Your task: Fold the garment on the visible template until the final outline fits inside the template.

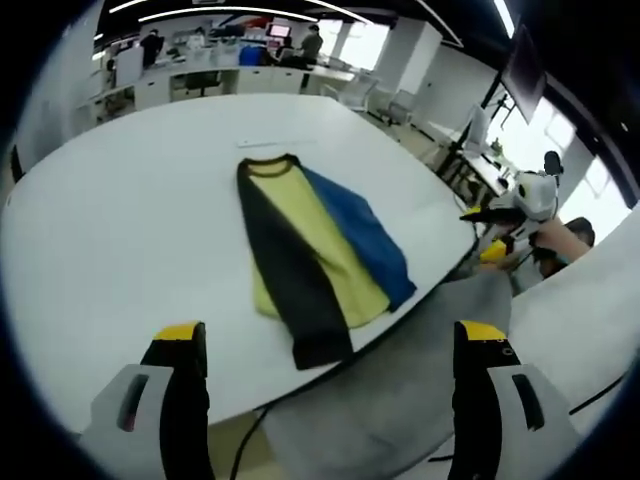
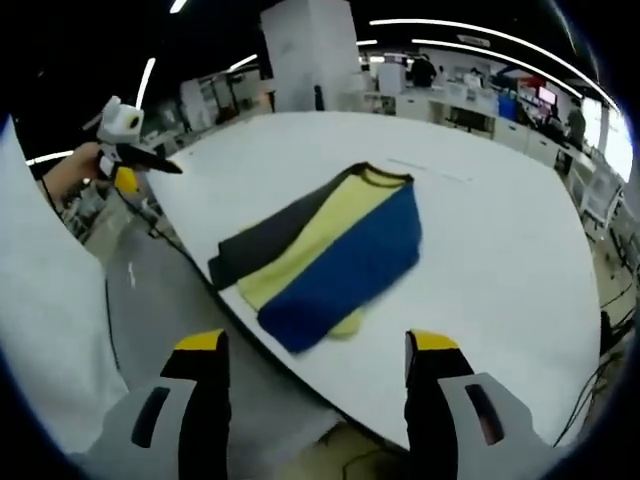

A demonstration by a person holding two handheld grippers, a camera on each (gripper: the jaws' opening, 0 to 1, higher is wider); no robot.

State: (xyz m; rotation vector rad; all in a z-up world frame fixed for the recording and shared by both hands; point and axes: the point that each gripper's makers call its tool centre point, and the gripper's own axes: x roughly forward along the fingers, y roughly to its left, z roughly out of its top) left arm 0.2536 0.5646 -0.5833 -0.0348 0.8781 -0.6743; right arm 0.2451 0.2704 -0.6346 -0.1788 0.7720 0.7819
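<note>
The shirt [image 1: 315, 255] lies on the white bench [image 1: 120, 220], sleeves folded in, near the edge. Next fold should go crosswise — grip both corners evenly. Left tool [image 1: 325, 350] and right tool [image 2: 315, 355] hover off the bench, both wide and empty — angled downward toward the shirt.

Bright ceiling strip lights [image 1: 230, 12] (window glare, fisheye-bent edges).

Both views are hanging off the near edge of the table [image 1: 120, 230], looking down across it; both are catching the same shirt [image 1: 315, 255], from opposite sides.
</note>
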